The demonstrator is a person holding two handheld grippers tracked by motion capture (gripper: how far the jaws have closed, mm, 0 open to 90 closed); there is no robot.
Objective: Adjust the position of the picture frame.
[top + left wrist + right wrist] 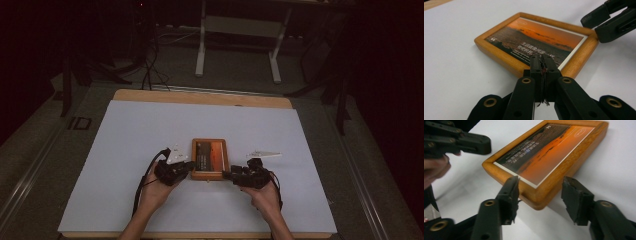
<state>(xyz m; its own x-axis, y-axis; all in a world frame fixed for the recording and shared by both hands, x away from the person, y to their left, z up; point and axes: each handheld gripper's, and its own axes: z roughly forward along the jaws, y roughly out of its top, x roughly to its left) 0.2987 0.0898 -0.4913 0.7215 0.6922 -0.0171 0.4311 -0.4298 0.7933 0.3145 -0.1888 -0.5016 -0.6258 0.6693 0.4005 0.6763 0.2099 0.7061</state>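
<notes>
Wooden picture frame (210, 159) lies flat on the white sheet (140, 140) covering the table (200, 97), face up, near the person's edge and roughly mid-width. It holds an orange sunset print w/ a dark band of text.

Orientation: long axis runs away from the person, toward the far table edge; short sides near and far. In the high view the dark text band sits along the left part, orange along the right. Text too small to read, so I can't tell which short side is the print's top.

Left gripper (191, 165) is at the frame's left long edge, near the front corner. In the left gripper view its jaws are pressed together, nothing between them, tips (541, 65) just at or over the wooden rim; can't tell if they actually touch it.

Right gripper (540, 195) is at the near right corner w/ jaws spread apart, the corner sitting between the pads but not pinched. The gap on either side is visible in the right gripper view.

Step in hand, as I judge it: both tools positioning on the frame's near end, prob. to lift or stand it up; no hold made yet.

Next move calls for the right jaws to shut on the corner rail, square to the wood so it doesn't slip. The left should open and take the opposite edge, or brace there, before any lift. Frame is stiff; a one-corner grip could let it swing.
</notes>
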